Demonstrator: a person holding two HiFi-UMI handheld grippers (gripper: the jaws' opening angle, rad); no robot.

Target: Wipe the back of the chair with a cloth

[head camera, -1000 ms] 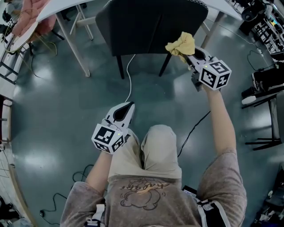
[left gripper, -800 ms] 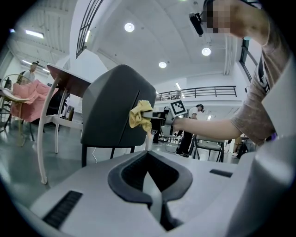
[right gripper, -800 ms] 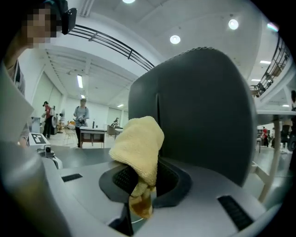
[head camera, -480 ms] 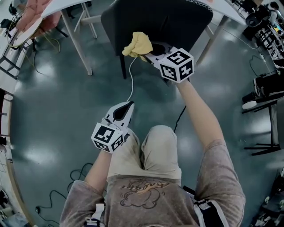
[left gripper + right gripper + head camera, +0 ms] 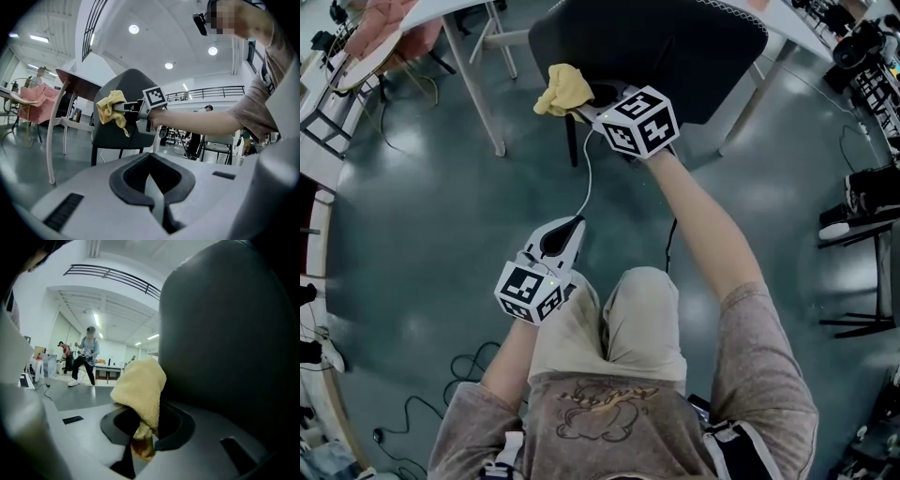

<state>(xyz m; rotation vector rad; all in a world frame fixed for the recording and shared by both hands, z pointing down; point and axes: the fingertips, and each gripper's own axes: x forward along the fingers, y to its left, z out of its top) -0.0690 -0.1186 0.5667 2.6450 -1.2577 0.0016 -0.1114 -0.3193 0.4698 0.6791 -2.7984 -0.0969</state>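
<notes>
A dark chair [image 5: 675,52] stands at the top of the head view, its back facing me. My right gripper [image 5: 581,105] is shut on a yellow cloth [image 5: 559,90] and holds it against the left part of the chair's back. The cloth [image 5: 140,392] bunches up from the jaws right beside the chair back [image 5: 229,333] in the right gripper view. My left gripper [image 5: 561,239] hangs low by my thigh, shut with nothing in it. From the left gripper view the chair [image 5: 119,117], the cloth [image 5: 112,108] and the right gripper's marker cube show ahead.
A white table's legs [image 5: 473,75] stand left of the chair and another leg [image 5: 755,89] to its right. A white cable [image 5: 586,178] runs over the grey floor from under the chair. Pink fabric [image 5: 380,23] lies on a table at far left. People stand far off in the right gripper view.
My right gripper has swept the cloth from the right side of the chair's back to its left side. The left gripper has stayed put.
</notes>
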